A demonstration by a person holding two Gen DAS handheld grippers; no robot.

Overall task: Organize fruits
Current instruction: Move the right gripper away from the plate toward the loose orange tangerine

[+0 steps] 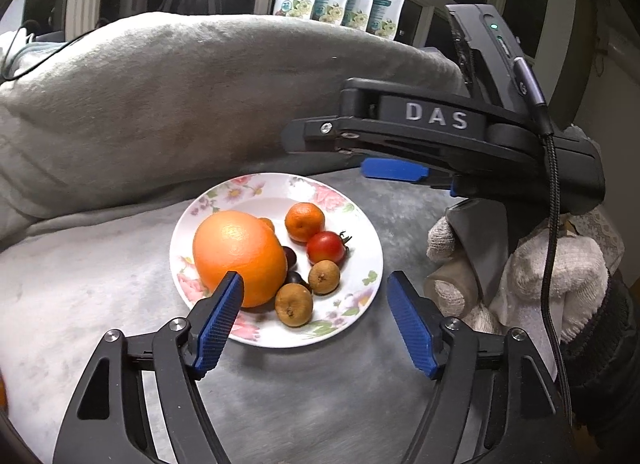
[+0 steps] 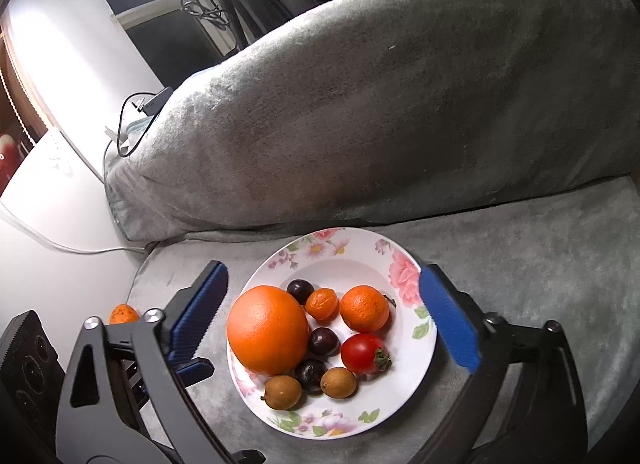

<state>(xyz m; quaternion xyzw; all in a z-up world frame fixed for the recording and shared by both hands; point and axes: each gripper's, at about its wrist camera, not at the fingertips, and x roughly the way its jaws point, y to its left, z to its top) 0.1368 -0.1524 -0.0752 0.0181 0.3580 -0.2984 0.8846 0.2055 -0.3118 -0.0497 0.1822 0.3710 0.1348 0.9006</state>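
Above: left gripper (image 1: 314, 304) and right gripper (image 2: 322, 318) both spread, empty, flanking the floral plate (image 2: 404, 260) of fruit.

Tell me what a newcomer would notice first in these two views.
The big orange dominates the left side of the flowered plate, which sits on a grey blanket. Smaller fruit crowd beside it: a mandarin, a red tomato, dark plums and brown fruits. Both the left gripper and right gripper stand open around the plate, holding nothing.

Black claws (image 1: 316, 296) with blue ribbed pads (image 1: 218, 328), silver screws, "DAS" lettering, braided cable (image 1: 554, 224); white knit glove (image 1: 560, 276).
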